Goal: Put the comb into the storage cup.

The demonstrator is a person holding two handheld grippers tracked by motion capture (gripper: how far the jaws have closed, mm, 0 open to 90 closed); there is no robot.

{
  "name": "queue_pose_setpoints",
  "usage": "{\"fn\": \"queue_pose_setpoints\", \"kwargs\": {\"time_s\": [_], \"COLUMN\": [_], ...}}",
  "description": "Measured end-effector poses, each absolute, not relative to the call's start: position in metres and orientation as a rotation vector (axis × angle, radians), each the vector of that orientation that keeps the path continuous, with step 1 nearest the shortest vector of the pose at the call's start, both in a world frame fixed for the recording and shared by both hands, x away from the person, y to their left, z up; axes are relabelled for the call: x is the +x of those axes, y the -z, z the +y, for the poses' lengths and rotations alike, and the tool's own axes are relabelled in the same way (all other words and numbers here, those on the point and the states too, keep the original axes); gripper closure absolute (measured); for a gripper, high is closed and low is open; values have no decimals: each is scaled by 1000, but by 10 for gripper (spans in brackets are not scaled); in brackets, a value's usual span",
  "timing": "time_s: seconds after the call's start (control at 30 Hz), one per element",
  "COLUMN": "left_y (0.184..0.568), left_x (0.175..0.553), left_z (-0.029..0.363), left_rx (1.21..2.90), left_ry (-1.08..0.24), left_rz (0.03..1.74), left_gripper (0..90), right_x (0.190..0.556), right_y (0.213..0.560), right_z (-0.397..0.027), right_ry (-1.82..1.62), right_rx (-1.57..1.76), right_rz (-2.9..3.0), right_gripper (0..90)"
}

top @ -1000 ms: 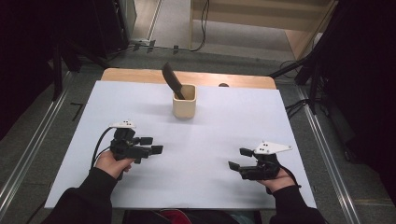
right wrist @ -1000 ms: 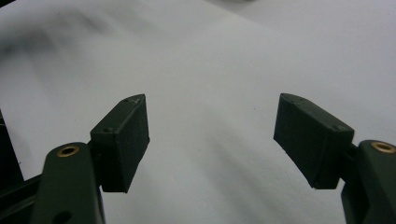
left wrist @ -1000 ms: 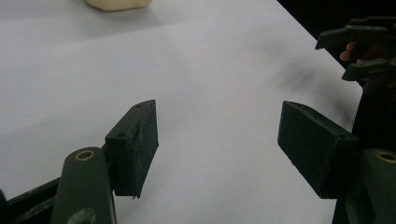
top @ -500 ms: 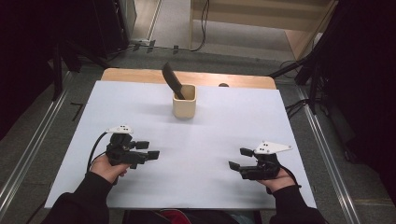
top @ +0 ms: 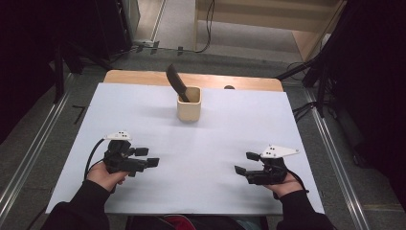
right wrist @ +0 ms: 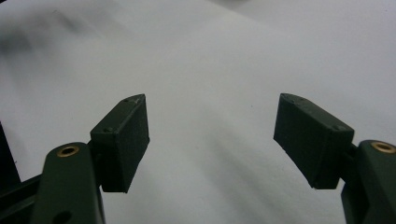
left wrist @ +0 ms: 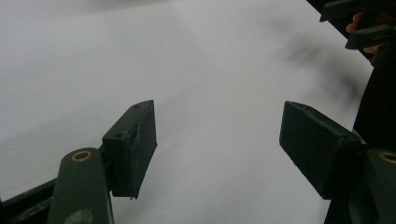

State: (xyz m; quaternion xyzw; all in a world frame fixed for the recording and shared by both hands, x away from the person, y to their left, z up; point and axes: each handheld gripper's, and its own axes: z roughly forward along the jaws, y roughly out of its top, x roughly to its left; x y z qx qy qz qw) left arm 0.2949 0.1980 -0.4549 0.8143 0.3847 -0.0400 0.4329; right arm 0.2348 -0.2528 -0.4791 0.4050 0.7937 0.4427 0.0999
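Counter (top: pixel 143 103): white sheet over a wooden top; a strip of wood shows along the far edge.
Cup (top: pixel 188 109): pale beige, upright, at 12 o'clock from the counter's centre, near the far edge.
Dark tool (top: pixel 176 82): stands in the cup, leaning toward 11 o'clock, its upper end above the rim.
Left gripper (top: pixel 149 157): at 8 o'clock from the centre, held in the left hand (top: pixel 106 175), pointing toward 3 o'clock; jaws spread, bare sheet between them in the left gripper view.
Right gripper (top: pixel 245 163): at 4 o'clock from the centre, held in the right hand (top: pixel 283 186), pointing toward 9 o'clock; jaws spread, nothing between them.
Spacing: both grippers well apart from the cup and from each other.
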Motion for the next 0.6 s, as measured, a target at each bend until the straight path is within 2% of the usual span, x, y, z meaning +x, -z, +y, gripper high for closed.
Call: {"fn": "queue_pose_setpoints", "kwargs": {"time_s": [0.6], "left_y": [457], "left_x": [296], "left_z": [197], "left_rx": [2053], "left_ry": [105], "left_rz": [954], "left_gripper": [283], "right_x": [235], "right_y": [479], "right_z": [-252], "right_ry": [-1303], "right_rx": [1194], "right_rz": [2357], "right_gripper": [248]}}
